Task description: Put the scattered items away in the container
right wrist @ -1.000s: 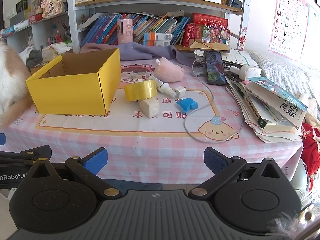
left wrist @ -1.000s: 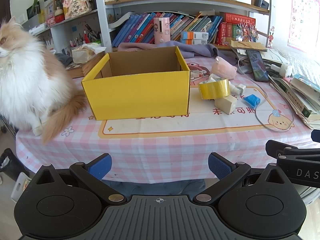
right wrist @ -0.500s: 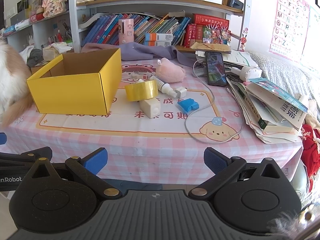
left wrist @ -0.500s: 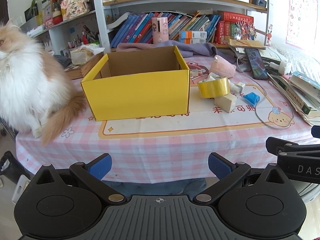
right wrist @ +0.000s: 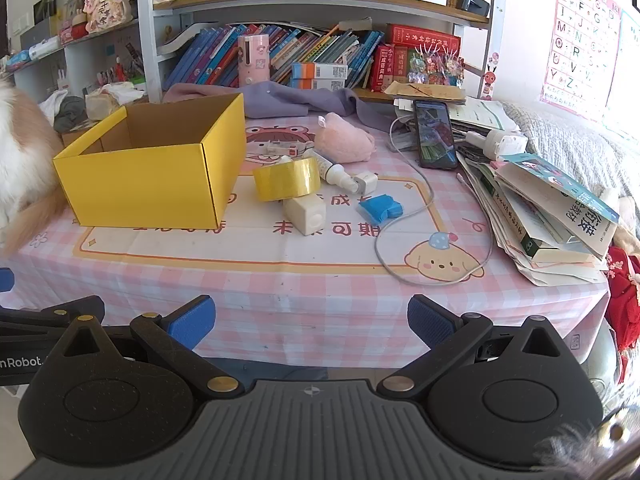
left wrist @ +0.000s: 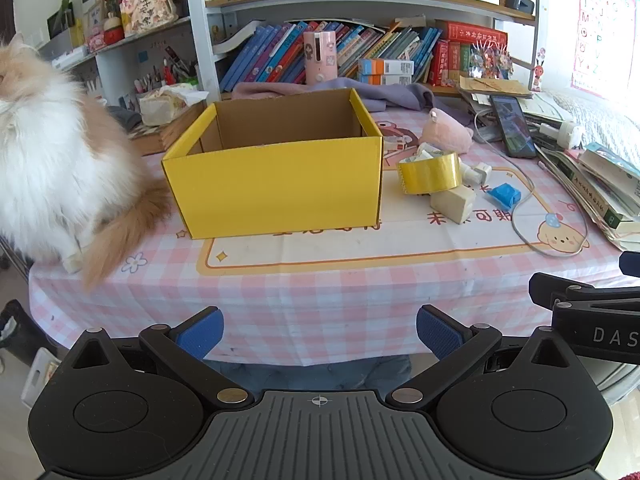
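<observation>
An open yellow cardboard box (left wrist: 276, 184) (right wrist: 148, 184) stands on the pink checked table; what lies on its floor is hidden. To its right lie a yellow tape roll (left wrist: 430, 172) (right wrist: 286, 178), a cream block (left wrist: 452, 202) (right wrist: 306, 216), a blue packet (left wrist: 504, 195) (right wrist: 380, 208), a small white spray bottle (right wrist: 336, 172) and a pink plush (left wrist: 446, 136) (right wrist: 344, 144). My left gripper (left wrist: 318, 330) and my right gripper (right wrist: 310, 320) are both open and empty, at the table's near edge.
A fluffy orange-and-white cat (left wrist: 52, 172) sits on the table left of the box. A grey cable (right wrist: 420, 236), a phone (right wrist: 434, 134) and a stack of books (right wrist: 548, 216) lie at the right. Bookshelves (right wrist: 312, 52) stand behind.
Both grippers have moved slightly closer to the table; the box and items look a little nearer. Nothing on the table has moved.
</observation>
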Motion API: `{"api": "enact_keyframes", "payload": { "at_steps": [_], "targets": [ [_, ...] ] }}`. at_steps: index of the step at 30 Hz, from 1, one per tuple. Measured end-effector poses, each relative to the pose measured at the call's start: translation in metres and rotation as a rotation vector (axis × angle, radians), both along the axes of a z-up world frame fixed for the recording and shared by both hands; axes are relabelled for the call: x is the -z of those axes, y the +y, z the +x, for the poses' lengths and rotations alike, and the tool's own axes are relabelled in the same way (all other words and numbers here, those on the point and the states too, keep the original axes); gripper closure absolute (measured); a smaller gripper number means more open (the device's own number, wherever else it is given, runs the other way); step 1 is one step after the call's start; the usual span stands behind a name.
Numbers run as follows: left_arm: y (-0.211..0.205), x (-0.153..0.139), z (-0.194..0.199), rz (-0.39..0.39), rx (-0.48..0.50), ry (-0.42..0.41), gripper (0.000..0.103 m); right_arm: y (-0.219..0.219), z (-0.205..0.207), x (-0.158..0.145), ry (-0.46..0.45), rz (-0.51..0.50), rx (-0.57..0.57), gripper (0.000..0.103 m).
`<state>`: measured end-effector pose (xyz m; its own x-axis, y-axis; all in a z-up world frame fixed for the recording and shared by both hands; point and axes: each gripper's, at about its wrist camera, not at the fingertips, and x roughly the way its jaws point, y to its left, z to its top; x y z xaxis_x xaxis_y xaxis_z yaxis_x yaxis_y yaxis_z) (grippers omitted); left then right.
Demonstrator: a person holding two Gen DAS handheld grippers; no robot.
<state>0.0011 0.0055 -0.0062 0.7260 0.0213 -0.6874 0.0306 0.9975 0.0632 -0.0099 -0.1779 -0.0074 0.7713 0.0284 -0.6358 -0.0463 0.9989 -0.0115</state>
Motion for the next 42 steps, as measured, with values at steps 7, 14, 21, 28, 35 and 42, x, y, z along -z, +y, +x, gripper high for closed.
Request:
{"api": "enact_keyframes", "payload": {
  "at_steps": [7, 14, 21, 28, 35, 42],
  "targets": [
    [0.003, 0.000, 0.002, 0.025, 0.006, -0.009, 0.000, 0.012, 0.005, 0.007, 0.005, -0.007, -0.001, 0.000],
    [0.006, 0.002, 0.002, 0.016, 0.008, 0.000, 0.000, 0.013, 0.005, 0.007, 0.005, -0.007, 0.000, 0.000],
    [0.007, 0.002, 0.002, 0.014, 0.007, 0.001, 0.000, 0.013, 0.005, 0.007, 0.007, -0.006, -0.001, 0.000],
    [0.015, 0.004, 0.002, 0.001, 0.001, 0.013, 0.000, 0.023, 0.008, 0.006, 0.019, -0.003, -0.013, 0.000],
    [0.021, 0.004, 0.003, -0.009, -0.005, 0.007, 0.000, 0.027, 0.010, 0.006, 0.019, -0.005, -0.032, 0.002],
    [0.022, 0.004, 0.006, -0.029, 0.005, 0.011, 0.000, 0.027, 0.013, 0.007, 0.028, -0.004, -0.053, 0.010]
  ]
}}
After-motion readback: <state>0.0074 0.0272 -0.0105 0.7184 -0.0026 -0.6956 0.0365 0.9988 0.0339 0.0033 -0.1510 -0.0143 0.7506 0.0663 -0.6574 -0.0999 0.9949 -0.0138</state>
